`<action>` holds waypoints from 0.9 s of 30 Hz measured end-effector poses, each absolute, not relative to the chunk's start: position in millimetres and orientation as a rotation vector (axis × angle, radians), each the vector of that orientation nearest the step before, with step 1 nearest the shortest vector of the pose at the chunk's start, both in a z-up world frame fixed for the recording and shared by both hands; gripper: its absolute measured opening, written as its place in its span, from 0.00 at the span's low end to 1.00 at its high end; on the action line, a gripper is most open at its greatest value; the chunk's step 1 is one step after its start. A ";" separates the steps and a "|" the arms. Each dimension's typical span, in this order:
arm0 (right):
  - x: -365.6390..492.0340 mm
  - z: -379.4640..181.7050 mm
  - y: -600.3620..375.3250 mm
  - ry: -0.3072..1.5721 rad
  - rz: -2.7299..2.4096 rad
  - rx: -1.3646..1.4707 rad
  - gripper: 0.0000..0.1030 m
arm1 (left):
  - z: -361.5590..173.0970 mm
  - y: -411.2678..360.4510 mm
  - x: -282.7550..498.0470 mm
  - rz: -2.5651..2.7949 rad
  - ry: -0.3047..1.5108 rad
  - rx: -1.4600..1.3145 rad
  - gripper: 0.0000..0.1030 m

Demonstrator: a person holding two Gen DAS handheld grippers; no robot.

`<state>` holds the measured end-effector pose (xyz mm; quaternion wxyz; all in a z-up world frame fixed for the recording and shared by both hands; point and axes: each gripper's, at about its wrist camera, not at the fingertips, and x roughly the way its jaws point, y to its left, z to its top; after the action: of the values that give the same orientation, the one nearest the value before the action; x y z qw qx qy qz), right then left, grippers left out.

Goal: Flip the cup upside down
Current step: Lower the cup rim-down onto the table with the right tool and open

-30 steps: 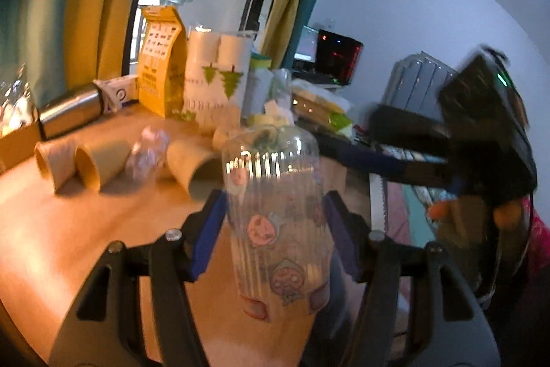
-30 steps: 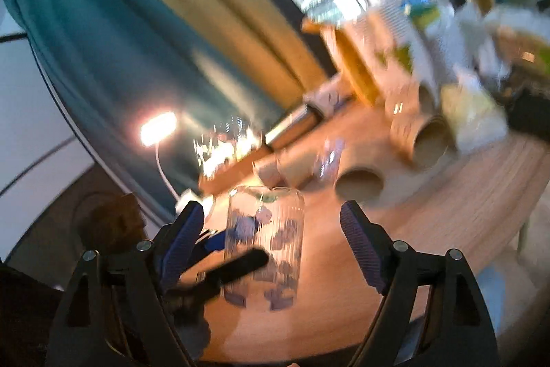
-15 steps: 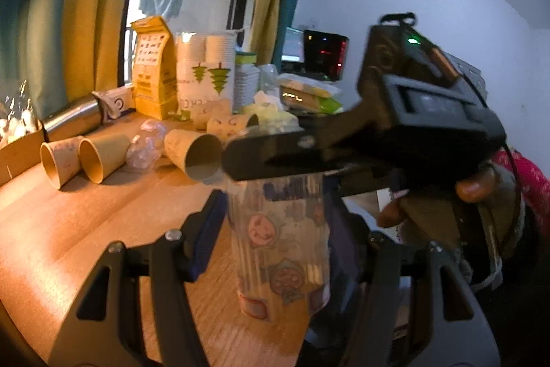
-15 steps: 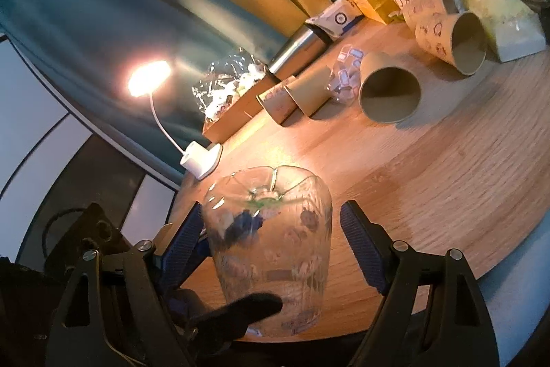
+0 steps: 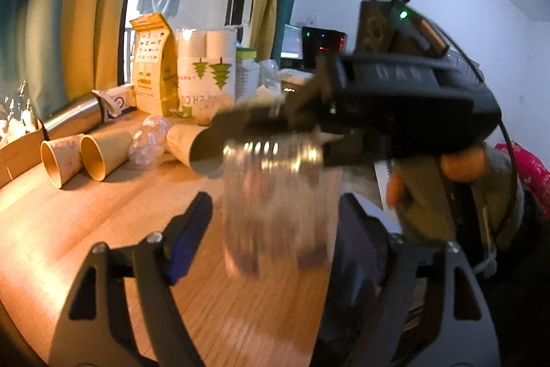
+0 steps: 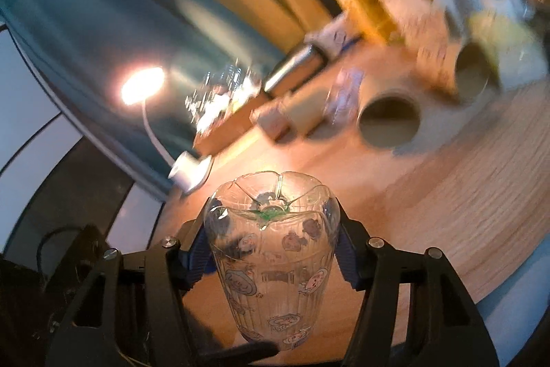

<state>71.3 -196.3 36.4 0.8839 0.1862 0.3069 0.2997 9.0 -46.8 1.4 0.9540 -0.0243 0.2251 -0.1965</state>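
Now | right gripper point(image 6: 271, 250) clamps the clear sticker cup point(image 6: 271, 250) | left gripper point(image 5: 275, 229) spread, off it | risk: slick ribbed plastic slipping mid-turn, dropping onto wooden table point(image 6: 447, 181)

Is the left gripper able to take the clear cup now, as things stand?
Probably yes. The clear cup sits between the open left gripper fingers, nothing blocking. But the right gripper already clamps it from above, so both would hold it.

Clear ribbed cup point(image 6: 275, 267) – cartoon stickers, black tool point(image 6: 273, 251) with blue pads point(image 6: 198, 255), tan paper cups point(image 5: 99, 150), teal curtain point(image 6: 103, 19)
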 end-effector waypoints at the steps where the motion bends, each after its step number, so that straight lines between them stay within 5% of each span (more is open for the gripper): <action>1: 70.0 42.2 -199.0 0.586 0.589 0.362 0.63 | 1.3 -44.5 8.5 -0.392 0.455 -0.055 0.75; 8: 64.2 23.4 -192.2 0.403 0.417 0.178 0.63 | 6.2 -11.7 4.3 -0.190 0.403 -0.104 0.75; 27: 41.0 -26.3 -156.6 0.288 0.342 -0.080 0.63 | 2.5 16.0 6.8 0.102 0.357 -0.147 0.75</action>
<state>41.0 -156.6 -26.3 0.9743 -0.0396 0.1429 0.1697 6.8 16.0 2.5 0.9802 -0.0731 0.1772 0.0504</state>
